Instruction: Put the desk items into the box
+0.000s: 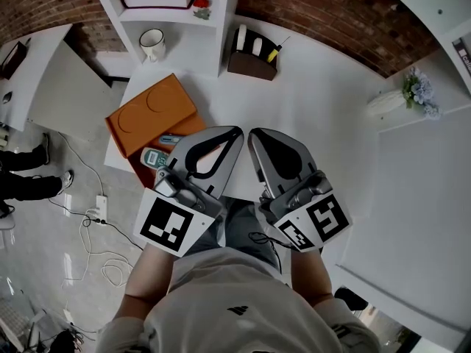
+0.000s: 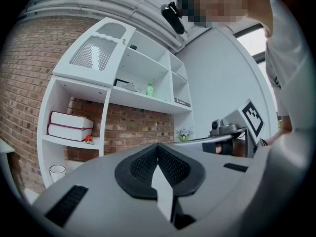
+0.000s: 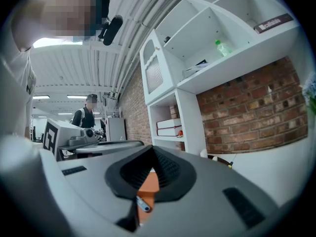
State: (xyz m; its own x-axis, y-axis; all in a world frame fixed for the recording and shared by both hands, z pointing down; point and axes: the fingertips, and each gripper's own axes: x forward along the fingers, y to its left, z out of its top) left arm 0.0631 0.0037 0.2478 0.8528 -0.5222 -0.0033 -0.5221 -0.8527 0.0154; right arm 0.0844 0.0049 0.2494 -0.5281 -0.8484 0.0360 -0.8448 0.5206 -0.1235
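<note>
Open orange box [image 1: 151,112] at ten o'clock on the white desk [image 1: 324,109] holds a grey-green calculator-like device [image 1: 154,157] and a pen [image 1: 171,138]. The brown organiser [image 1: 252,63] stands at twelve. Left gripper [image 1: 237,132] and right gripper [image 1: 252,134] both have their jaws together, empty.

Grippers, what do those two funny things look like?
The left gripper and right gripper are grey and teardrop-shaped, with black ribbed pads inside. Each carries a white cube with black square markers. The person wears a pale T-shirt.

Orange box [image 1: 151,112], desk's left edge — items [image 1: 154,157] inside
</note>
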